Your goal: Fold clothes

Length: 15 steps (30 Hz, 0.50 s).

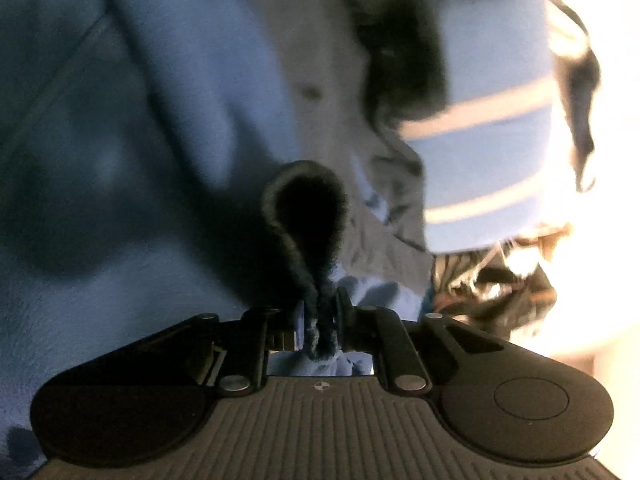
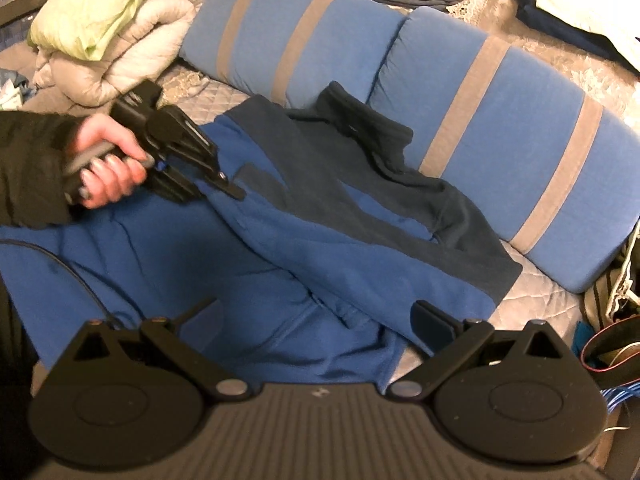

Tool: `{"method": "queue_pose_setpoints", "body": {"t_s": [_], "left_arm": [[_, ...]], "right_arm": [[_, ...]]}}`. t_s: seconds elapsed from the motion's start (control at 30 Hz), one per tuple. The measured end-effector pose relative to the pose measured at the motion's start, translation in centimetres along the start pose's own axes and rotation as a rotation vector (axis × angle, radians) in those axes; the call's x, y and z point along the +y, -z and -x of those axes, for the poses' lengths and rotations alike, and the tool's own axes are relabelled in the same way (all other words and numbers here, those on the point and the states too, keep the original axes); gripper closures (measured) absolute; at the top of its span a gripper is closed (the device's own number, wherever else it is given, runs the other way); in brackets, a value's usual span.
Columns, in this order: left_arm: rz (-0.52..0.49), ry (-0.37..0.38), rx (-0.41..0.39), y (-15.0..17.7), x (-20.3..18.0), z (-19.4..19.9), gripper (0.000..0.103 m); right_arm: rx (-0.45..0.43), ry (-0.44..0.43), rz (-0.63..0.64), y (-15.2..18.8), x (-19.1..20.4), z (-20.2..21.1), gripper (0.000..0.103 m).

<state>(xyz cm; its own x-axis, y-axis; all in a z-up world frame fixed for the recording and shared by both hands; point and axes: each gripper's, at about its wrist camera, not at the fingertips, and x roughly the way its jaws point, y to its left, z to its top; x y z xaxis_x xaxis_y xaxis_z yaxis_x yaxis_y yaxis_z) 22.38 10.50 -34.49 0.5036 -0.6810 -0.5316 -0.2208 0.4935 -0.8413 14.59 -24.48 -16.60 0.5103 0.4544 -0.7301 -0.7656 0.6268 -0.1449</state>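
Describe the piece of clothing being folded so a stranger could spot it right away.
Find the blue cushions with tan stripes. In front of them lies a fleece jacket, blue with navy shoulders and collar. Unlike the pale quilt beyond, the left gripper pinches it.

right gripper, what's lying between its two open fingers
In the right wrist view, the right gripper is open over the blue fleece jacket; only its blue cloth fills the gap.

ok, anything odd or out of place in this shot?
Nothing damaged. The blue fleece lies rumpled and askew, its dark collar riding up the striped cushion. Left tool pinches a dark fleece edge; right tool is open, holding nothing.
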Motion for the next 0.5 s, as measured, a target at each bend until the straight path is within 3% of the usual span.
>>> {"method": "queue_pose_setpoints", "body": {"t_s": [0.1,0.3,0.5], "left_arm": [[-0.045,0.041,-0.014,-0.1,-2.2,0.6,0.089],[-0.129,0.125,-0.044,-0.4,-6.8,1.7,0.090],[-0.170,0.258,-0.087,-0.9,-12.3,3.7,0.090]], "right_arm": [[0.009,0.051,0.029,0.5,-0.6,-1.0,0.000],[0.043,0.248,0.173,3.4,-1.8,-5.4,0.000],[0.071,0.313,0.101,6.3,-4.1,-9.6,0.000]]}}
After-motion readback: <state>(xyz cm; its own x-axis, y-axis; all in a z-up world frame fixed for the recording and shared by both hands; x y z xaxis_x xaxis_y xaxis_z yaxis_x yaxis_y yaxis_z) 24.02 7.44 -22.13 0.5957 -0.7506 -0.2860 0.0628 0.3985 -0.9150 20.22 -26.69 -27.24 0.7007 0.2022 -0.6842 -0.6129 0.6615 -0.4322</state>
